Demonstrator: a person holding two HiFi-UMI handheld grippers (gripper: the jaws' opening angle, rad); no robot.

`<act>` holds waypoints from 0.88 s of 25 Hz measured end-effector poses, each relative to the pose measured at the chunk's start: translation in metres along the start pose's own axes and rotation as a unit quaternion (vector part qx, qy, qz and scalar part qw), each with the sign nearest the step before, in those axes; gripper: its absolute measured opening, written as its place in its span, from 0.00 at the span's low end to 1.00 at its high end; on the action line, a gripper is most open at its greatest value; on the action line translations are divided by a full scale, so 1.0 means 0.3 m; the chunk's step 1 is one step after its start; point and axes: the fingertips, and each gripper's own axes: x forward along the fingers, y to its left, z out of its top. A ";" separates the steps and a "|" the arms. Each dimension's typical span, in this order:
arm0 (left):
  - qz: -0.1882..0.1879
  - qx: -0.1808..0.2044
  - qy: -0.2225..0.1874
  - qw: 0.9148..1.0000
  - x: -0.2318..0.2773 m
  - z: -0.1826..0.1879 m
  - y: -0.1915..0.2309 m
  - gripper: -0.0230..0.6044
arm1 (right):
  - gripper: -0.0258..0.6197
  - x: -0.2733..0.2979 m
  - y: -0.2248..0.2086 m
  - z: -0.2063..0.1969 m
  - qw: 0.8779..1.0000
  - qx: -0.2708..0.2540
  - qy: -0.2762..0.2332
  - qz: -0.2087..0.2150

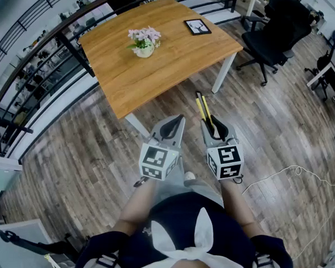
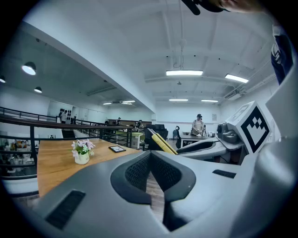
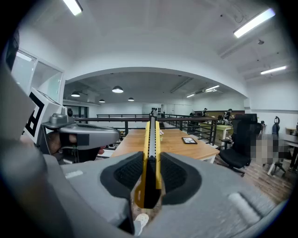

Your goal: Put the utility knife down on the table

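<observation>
Utility knife (image 3: 152, 153), yellow and black, was clamped on edge between the jaws of the right gripper (image 1: 214, 129). Its tip pointed toward the wooden tabletop (image 1: 177, 58), but it was held over the floor (image 1: 99, 149), short of the table. The left gripper (image 1: 173, 126) hung just beside it, jaws apparently pressed together on nothing. A small flower pot (image 1: 143, 44) and a framed picture (image 1: 197, 27) stood on the tabletop.
</observation>
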 end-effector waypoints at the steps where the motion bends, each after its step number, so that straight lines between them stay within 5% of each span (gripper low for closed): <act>1: 0.001 -0.001 -0.001 1.000 0.009 0.003 0.001 0.06 | 0.21 0.005 -0.008 0.000 1.000 0.000 -0.001 0.001; 22: -0.003 -0.001 0.014 1.000 0.338 0.020 0.201 0.06 | 0.21 0.332 -0.220 0.055 1.000 0.013 0.006 0.015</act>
